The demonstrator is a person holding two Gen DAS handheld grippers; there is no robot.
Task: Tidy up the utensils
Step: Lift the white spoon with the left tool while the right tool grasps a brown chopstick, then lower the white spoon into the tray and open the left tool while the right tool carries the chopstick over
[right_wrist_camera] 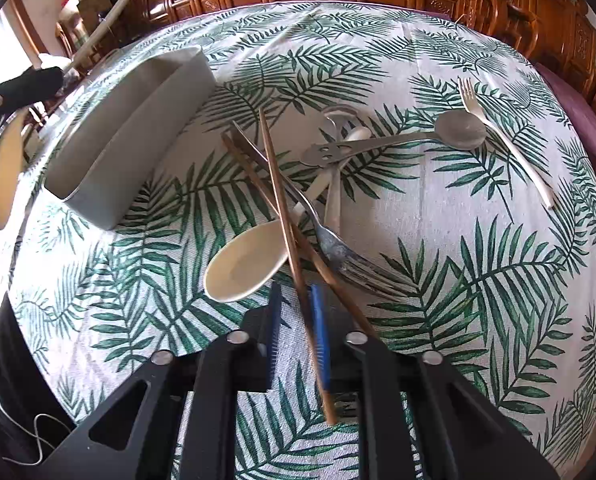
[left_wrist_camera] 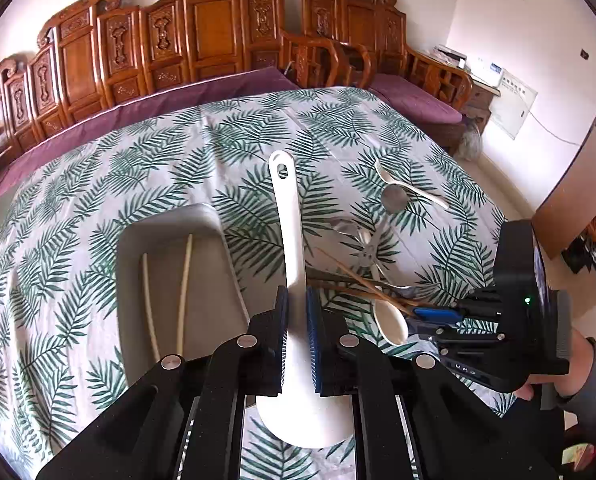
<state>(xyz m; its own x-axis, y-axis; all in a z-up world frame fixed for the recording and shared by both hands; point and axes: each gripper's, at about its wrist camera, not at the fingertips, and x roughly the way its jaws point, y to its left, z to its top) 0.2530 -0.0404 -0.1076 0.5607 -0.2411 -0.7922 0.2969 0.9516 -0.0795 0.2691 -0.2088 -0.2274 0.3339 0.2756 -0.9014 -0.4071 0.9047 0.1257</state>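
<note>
Utensils lie in a loose heap on the palm-leaf tablecloth [right_wrist_camera: 438,208], just right of the grey rectangular plastic bin [right_wrist_camera: 138,128] (two pale chopsticks [left_wrist_camera: 184,284] already lie inside it). The left gripper [left_wrist_camera: 297,312] pinches the neck of a large white plastic rice paddle [left_wrist_camera: 288,232], handle pointing away. The right gripper [right_wrist_camera: 296,308] has its jaws spread around a brown wooden chopstick [right_wrist_camera: 286,216], beside a cream plastic spoon [right_wrist_camera: 242,264] and a metal fork [right_wrist_camera: 338,248].
</note>
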